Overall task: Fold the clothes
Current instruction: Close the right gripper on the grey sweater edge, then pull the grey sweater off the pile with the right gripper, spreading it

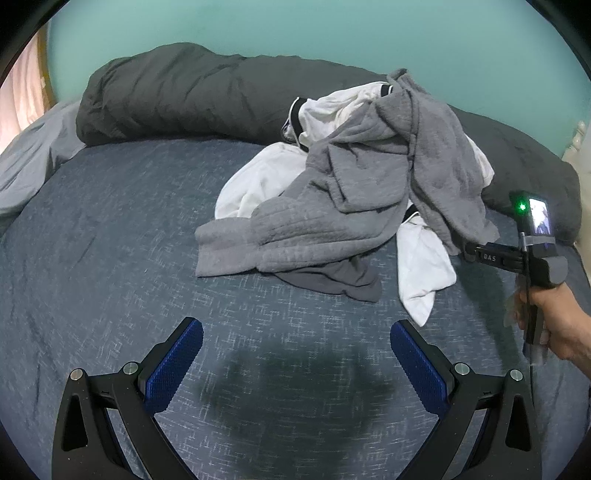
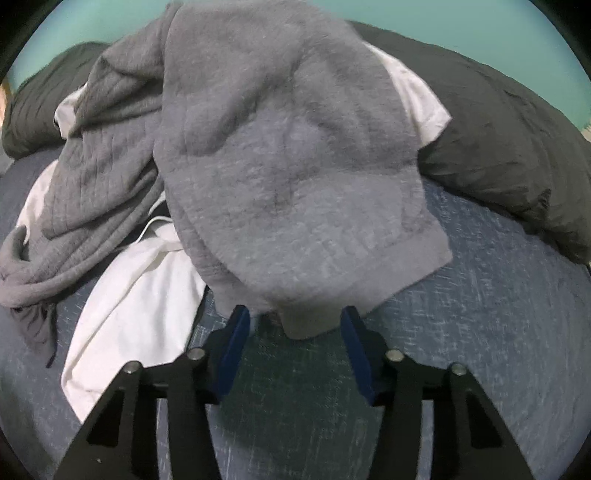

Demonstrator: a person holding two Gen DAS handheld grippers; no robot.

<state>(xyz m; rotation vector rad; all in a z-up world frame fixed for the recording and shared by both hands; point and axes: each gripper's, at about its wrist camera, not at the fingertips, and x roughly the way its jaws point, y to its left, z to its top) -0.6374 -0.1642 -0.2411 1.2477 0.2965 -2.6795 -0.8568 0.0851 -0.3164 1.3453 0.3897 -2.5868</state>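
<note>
A heap of clothes (image 1: 347,192) lies on a bed covered with a blue woven bedspread (image 1: 110,258), in front of a rolled dark grey duvet (image 1: 177,96) and a teal wall (image 1: 295,29). On top of the heap is a grey quilted sweatshirt (image 1: 369,170), draped over a white garment (image 1: 258,177) with black trim; a darker grey piece pokes out underneath.

The left gripper (image 1: 295,354) hovers above bare bedspread near the heap, its blue-padded jaws spread wide with nothing between them.

A person's hand (image 1: 554,325) holds the right gripper (image 2: 293,325) at the heap's right side. Its jaws stand partly apart around the ribbed cuff of a grey sleeve (image 2: 288,184). The cuff's end hangs between the pads, touching or nearly touching the right one, with a gap at the left.
</note>
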